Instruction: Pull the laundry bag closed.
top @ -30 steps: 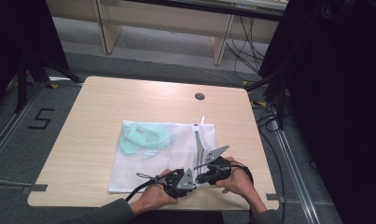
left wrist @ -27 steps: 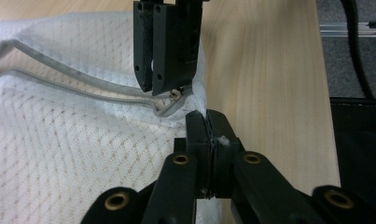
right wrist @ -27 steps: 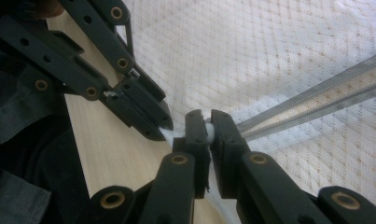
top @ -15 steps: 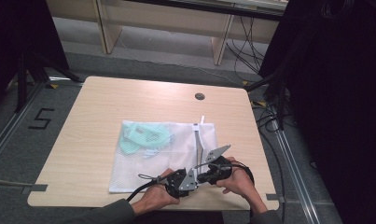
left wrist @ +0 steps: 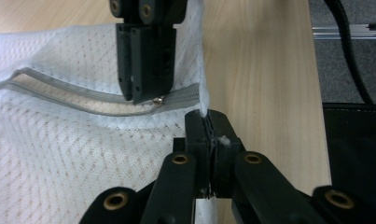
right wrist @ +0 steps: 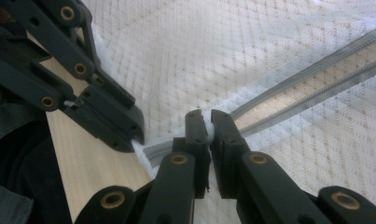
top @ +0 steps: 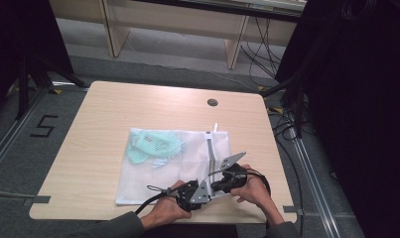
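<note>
Zipper pull pinched, bag corner anchored

I had both grippers at the near right corner of the white mesh laundry bag (top: 172,166), which lay flat on the bench (top: 103,124) with a pale green garment (top: 153,146) inside. My left gripper (left wrist: 209,122) was clenched on the bag's corner fabric just past the zipper's end, I judged to pin the mesh so it would not drag. My right gripper (right wrist: 209,122) was clamped on the small metal zipper pull (left wrist: 158,99), at the end of the grey zipper (right wrist: 311,70), whose 2 sides gaped apart farther along. Holding them so close kept the fabric taut for sliding the pull.
</note>
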`<state>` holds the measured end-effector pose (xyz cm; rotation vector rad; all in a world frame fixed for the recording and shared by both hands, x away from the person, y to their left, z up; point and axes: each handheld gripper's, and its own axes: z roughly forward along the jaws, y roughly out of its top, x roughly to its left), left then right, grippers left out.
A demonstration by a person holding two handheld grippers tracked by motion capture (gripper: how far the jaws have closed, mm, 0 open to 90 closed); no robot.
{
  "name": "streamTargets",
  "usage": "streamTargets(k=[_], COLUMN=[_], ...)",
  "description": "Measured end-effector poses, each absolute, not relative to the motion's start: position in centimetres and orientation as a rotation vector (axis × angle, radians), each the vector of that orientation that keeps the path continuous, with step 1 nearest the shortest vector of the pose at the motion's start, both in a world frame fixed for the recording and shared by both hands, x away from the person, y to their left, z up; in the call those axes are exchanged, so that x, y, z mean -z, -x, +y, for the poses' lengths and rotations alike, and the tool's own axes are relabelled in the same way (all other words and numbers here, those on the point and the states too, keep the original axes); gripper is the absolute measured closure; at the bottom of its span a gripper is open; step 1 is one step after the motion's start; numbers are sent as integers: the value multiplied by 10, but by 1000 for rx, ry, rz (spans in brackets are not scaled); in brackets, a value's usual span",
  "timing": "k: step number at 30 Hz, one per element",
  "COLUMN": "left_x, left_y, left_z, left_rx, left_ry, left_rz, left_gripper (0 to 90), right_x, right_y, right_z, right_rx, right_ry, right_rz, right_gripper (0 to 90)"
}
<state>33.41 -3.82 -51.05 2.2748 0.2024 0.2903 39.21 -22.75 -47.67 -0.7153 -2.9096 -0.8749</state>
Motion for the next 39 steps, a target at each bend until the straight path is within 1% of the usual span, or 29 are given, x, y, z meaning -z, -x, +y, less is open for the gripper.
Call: streamTargets(k=[4, 16, 17, 19, 21, 22, 29, 32, 34, 39], left_x=[511, 512, 511, 511, 512, 512, 512, 512, 512, 514], left_y=[-335, -335, -335, -334, -334, -333, -333, -333, -332, -332], left_z=[-37, -34, -34, -33, -33, -34, -33, -32, -31, -33], left_rx=[-255, -227, -241, -226, -247, -223, -240, -227, -247, -228], left_ry=[-2263, -2265, -2275, -2281, -2273, -2263, -2254, -2246, -2258, -2260], left_rz=[240, 245, 234, 218, 227, 236, 241, 256, 253, 250], left_gripper=[879, 879, 879, 879, 878, 879, 890, 892, 894, 894], right_x=[478, 482, 483, 482, 482, 482, 483, 483, 483, 481], right_y=[-393, -401, -402, -404, -406, -407, -414, -415, -416, -415], right_z=[-225, -226, -225, -224, -223, -223, -221, -219, -218, -216], right_rx=[879, 884, 880, 882, 877, 870, 868, 865, 862, 861], right_ry=[716, 719, 723, 722, 718, 720, 722, 722, 711, 720], right_rz=[-2915, -2930, -2926, -2936, -2946, -2954, -2952, -2951, -2953, -2955], right_gripper=[867, 867, 867, 867, 867, 867, 867, 867, 867, 867])
